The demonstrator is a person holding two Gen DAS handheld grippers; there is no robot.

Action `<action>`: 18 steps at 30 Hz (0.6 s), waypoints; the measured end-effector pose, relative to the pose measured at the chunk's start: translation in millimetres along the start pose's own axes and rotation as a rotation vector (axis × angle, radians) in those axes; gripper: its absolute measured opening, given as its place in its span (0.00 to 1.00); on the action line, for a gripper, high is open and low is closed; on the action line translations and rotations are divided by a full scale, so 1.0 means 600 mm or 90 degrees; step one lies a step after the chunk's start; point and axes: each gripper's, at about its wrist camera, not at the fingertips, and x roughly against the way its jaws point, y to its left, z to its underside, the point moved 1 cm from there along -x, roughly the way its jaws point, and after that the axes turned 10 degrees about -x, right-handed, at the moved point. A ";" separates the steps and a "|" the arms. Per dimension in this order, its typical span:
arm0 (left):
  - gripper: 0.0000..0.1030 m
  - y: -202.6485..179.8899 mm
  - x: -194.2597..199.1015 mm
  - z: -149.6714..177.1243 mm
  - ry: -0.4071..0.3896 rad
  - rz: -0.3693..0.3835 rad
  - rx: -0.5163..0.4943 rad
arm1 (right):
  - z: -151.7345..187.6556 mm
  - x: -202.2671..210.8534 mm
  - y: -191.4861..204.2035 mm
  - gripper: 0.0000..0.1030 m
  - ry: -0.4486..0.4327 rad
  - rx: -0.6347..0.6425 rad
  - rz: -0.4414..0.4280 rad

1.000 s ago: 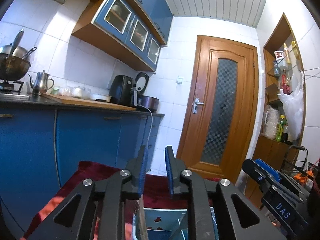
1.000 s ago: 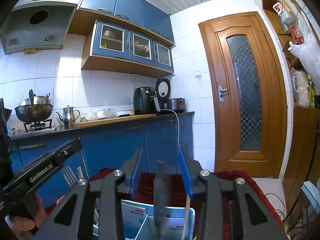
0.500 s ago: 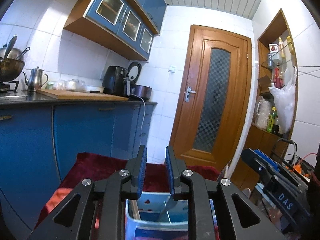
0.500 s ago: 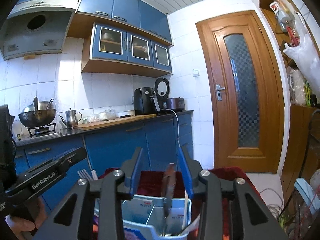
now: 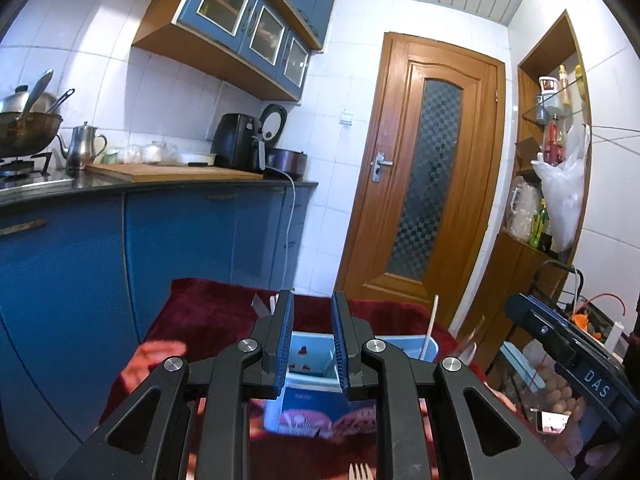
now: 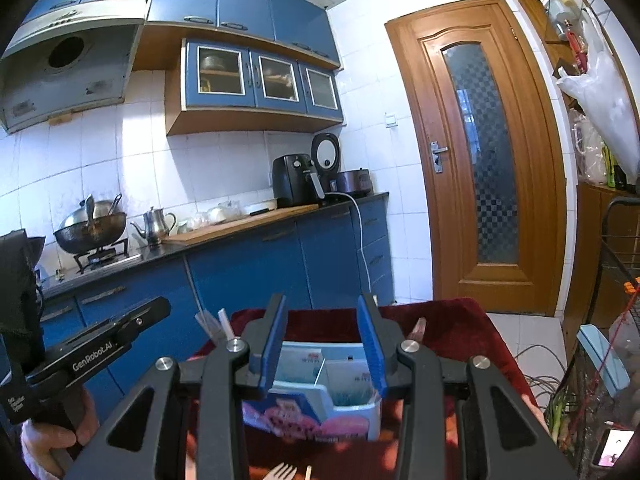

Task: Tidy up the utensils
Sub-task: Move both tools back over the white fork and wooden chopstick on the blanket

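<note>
A light blue utensil box with compartments [image 5: 308, 364] [image 6: 340, 392] stands on the dark red cloth [image 5: 212, 316] [image 6: 448, 328]. White sticks [image 5: 429, 326] and other utensil tips poke out of it. My left gripper [image 5: 312, 308] hovers in front of and above the box, jaws a narrow gap apart, empty. My right gripper [image 6: 322, 308] is open and empty, framing the box from the near side. A wooden fork's tines [image 5: 360, 470] [image 6: 282, 470] lie on the cloth near the bottom edge.
Blue kitchen cabinets and a counter [image 5: 160, 184] run along the left, with a wok, kettle, cutting board and air fryer. A wooden door [image 5: 424, 184] is behind the table. A wire rack with clutter [image 6: 616, 320] stands at the right.
Both grippers have drawn back and tilted down, so more of the box shows. My right gripper has opened wider and the utensil seen between its fingers is no longer there.
</note>
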 end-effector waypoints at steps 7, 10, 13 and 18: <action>0.19 -0.002 0.025 0.021 0.039 0.009 0.003 | 0.023 0.034 0.008 0.38 0.027 0.002 0.007; 0.19 -0.001 0.033 0.030 0.056 0.014 0.008 | 0.033 0.042 0.007 0.38 0.038 0.003 0.018; 0.19 -0.004 0.041 0.041 0.074 0.018 0.007 | 0.047 0.048 0.000 0.38 0.057 -0.006 0.031; 0.19 -0.012 0.046 0.059 0.108 0.027 -0.009 | 0.070 0.050 -0.016 0.38 0.094 -0.027 0.047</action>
